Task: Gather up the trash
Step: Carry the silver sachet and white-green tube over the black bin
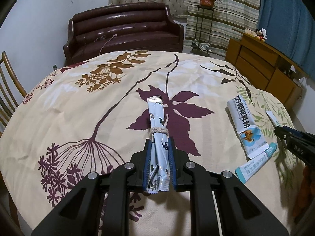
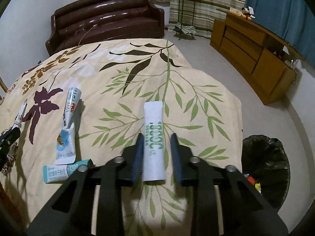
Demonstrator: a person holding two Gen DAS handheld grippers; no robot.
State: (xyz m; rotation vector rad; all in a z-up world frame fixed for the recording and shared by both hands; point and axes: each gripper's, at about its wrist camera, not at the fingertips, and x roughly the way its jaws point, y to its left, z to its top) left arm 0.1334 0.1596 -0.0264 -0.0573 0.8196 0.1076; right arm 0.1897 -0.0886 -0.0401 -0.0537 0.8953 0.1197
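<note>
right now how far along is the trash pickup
Done: some rubbish already lies in the black-lined bin. In hand: left gripper is shut on a tied sachet bundle; right gripper straddles a white sachet, pads apart. Left: camel sachet, teal sachet.

two grippers [image 1: 159, 139] [image 2: 157, 135], four loose sachets—one tied bundle [image 1: 157, 135], one white stick [image 2: 153, 143], one camel-print pack [image 1: 244, 125], one teal pack [image 1: 254, 161]—one lined bin [image 2: 265, 165], one sofa [image 1: 124, 29], one sideboard [image 2: 252, 53].
</note>
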